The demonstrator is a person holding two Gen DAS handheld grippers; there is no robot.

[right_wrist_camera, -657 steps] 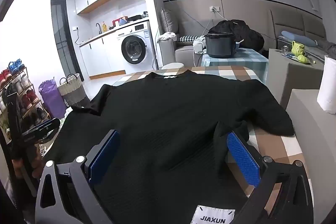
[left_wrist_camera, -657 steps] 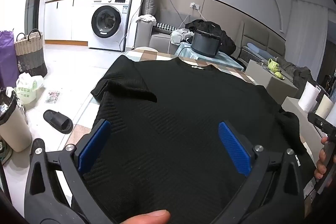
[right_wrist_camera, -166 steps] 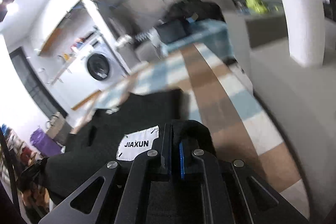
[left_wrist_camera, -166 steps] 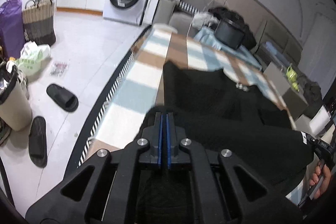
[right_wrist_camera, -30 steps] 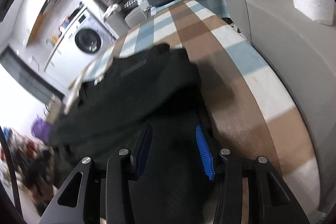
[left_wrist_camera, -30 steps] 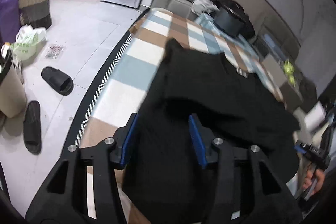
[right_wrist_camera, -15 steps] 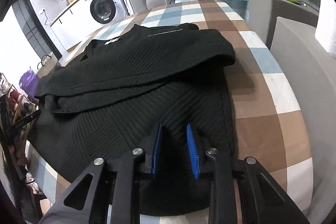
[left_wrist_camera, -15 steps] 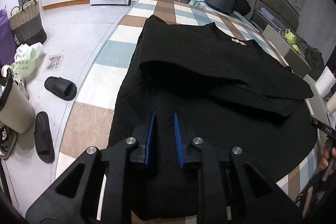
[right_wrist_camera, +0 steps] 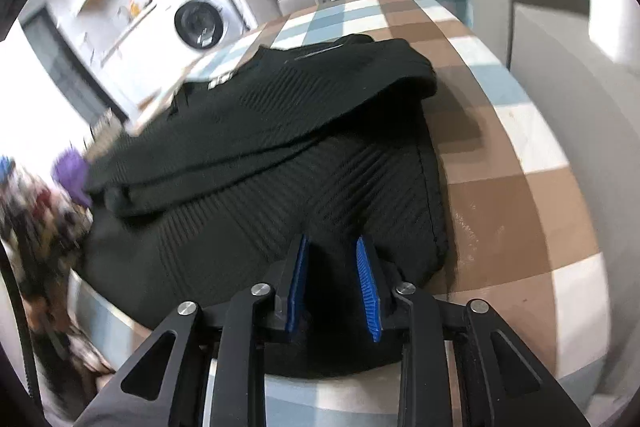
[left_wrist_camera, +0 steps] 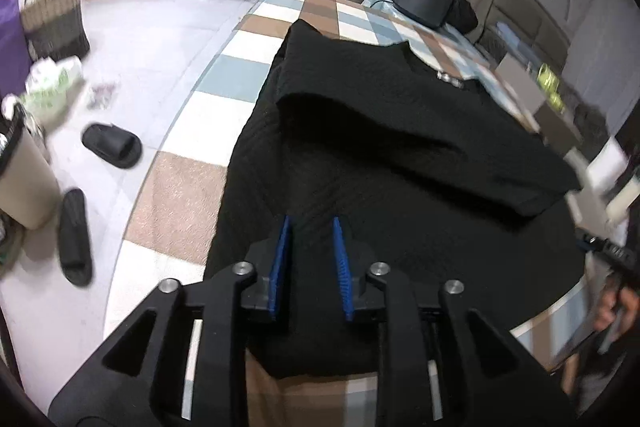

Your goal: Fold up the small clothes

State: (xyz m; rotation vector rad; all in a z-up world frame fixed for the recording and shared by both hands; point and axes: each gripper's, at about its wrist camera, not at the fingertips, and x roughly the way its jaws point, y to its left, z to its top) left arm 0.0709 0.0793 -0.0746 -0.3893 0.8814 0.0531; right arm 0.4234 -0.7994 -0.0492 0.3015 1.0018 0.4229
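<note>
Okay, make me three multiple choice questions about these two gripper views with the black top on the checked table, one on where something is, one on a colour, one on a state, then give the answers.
1. Where does the black top lie?
A. On the checked table
B. On the floor by the slippers
C. Inside the washing machine

2. What colour are the pads of the right gripper?
A. Red
B. Blue
C. White

3. How do the jaws of the left gripper stand?
A. Shut flat, no gap
B. Partly open over the top's near part
C. Clamped on a slipper

Answers:
1 A, the top is spread over the brown, white and blue squares.
2 B, both pads show blue against the black fingers.
3 B, a gap shows between the blue pads, with black cloth seen through it.
</note>
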